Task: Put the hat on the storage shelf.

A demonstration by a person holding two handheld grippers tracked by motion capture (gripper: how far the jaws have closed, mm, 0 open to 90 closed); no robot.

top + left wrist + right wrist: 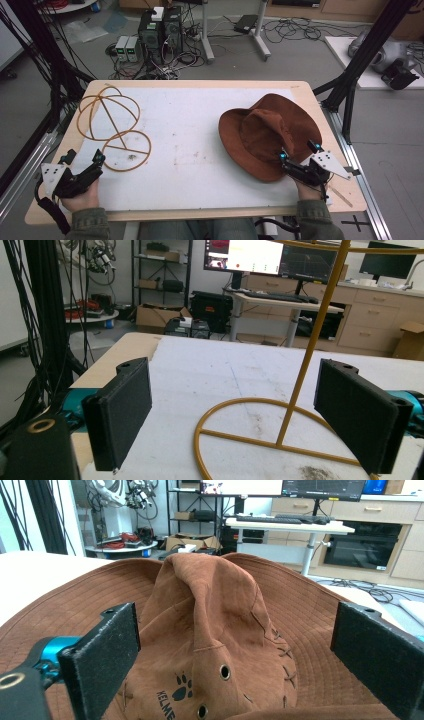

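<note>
we start with the counter (200, 145), its white top worn and stained. on it at about 3 o'clock lies the brown hat (267, 132), crown up and slumped, brim spread flat. we judge it soft and light: the suede-like cloth folds under its own weight, so it will sag from any single hold. the brim edge nearest us looks the best place to pinch, since the crown would just crumple. at about 9 o'clock stands the gold wire stand (112, 127), a thin rod on a ring base with hoops at the top; we judge it stiff, light and easy to tip.

the right gripper (299, 156) sits at the hat's near brim, jaws spread wide with the crown between them, pinching nothing. the left gripper (86, 162) hovers at 7 o'clock by the stand's base ring, jaws also spread, the rod showing between them but untouched.

hidden: the stand's top is cut off in the left gripper view, the hat's underside is unseen, and its printed logo is cropped.
</note>
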